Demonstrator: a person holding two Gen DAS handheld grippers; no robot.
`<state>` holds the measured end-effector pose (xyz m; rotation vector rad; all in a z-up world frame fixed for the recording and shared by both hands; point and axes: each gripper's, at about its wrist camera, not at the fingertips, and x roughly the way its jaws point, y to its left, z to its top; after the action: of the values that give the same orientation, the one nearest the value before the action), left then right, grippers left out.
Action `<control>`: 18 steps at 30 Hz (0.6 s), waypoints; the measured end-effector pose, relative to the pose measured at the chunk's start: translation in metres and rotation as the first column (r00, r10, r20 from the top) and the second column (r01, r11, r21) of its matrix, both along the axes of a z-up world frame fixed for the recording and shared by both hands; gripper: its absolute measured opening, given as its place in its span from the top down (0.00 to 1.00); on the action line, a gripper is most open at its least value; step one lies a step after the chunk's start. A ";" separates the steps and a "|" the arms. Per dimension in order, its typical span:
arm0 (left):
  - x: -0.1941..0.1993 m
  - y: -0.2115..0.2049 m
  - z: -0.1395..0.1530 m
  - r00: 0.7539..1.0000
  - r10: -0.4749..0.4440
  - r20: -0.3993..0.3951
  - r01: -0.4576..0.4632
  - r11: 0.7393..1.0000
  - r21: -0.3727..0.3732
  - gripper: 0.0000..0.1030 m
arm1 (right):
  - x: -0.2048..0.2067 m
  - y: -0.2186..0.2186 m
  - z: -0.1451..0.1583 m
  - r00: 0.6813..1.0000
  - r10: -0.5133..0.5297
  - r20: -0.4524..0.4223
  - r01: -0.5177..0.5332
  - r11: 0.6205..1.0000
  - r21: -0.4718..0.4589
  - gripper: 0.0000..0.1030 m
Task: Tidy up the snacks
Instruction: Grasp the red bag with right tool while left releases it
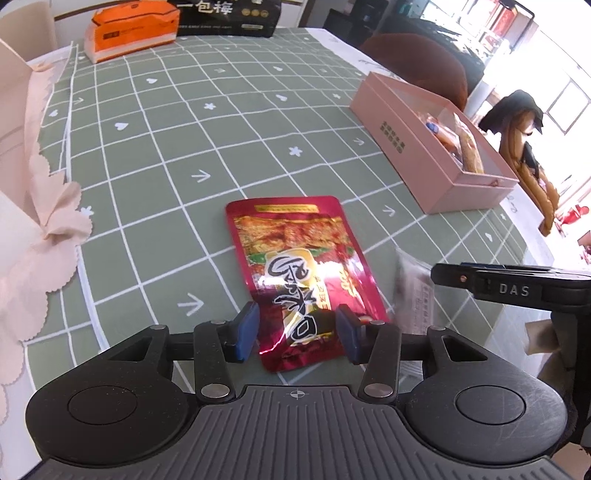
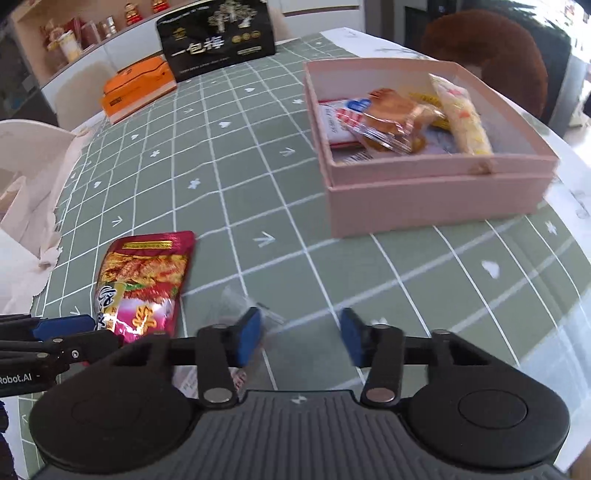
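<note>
A shiny red snack pouch [image 1: 303, 273] lies flat on the green checked tablecloth [image 1: 207, 155]. My left gripper [image 1: 297, 332] stands open over the pouch's near end, and the pouch is wider than the gap between the blue pads. In the right wrist view the pouch [image 2: 144, 280] is at the lower left. My right gripper [image 2: 301, 338] is open with only tablecloth between its pads. A small clear packet [image 2: 236, 302] lies by its left finger, blurred. The open pink box [image 2: 436, 199] at the upper right holds several wrapped snacks [image 2: 391, 125].
An orange tissue pack [image 1: 129, 31] and a black printed box [image 1: 229, 18] stand at the table's far edge. A pale pink scalloped cloth [image 1: 37, 236] hangs at the left. A brown chair back [image 2: 491, 55] rises behind the box. The table's edge runs close on the right.
</note>
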<state>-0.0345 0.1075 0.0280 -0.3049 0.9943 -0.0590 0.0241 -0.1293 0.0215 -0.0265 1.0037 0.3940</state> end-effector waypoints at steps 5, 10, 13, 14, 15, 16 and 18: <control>-0.002 0.013 -0.001 0.999 0.047 -0.010 -0.048 0.997 -0.059 0.58 | -0.011 -0.017 0.003 0.997 -0.019 -0.081 0.026 0.996 0.080 0.59; 0.001 0.018 0.001 0.997 0.071 -0.013 -0.071 0.997 -0.038 0.61 | -0.028 -0.002 0.013 0.996 0.020 -0.092 -0.009 0.992 0.124 0.53; 0.000 0.019 0.009 0.998 0.070 0.001 -0.070 0.997 -0.018 0.61 | -0.033 0.023 0.017 0.996 0.053 -0.078 -0.044 0.992 0.114 0.37; -0.001 0.021 0.012 0.997 0.076 0.010 -0.076 0.997 -0.001 0.61 | -0.037 0.032 0.019 0.996 0.060 -0.059 -0.054 0.994 0.092 0.34; -0.003 0.022 0.016 0.996 0.084 0.018 -0.084 0.996 0.021 0.61 | -0.039 0.041 0.023 0.997 0.070 -0.036 -0.067 0.995 0.076 0.30; -0.005 0.024 0.020 0.995 0.092 0.024 -0.093 0.995 0.044 0.61 | -0.040 0.047 0.026 0.996 0.081 -0.022 -0.079 0.994 0.074 0.27; -0.007 0.029 0.027 0.992 0.119 0.031 -0.122 0.987 0.104 0.61 | -0.039 0.060 0.031 0.995 0.101 -0.010 -0.099 0.991 0.089 0.23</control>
<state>-0.0417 0.1364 0.0546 -0.2661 0.9487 0.0989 -0.0150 -0.0695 0.0528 0.0054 1.0006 0.5305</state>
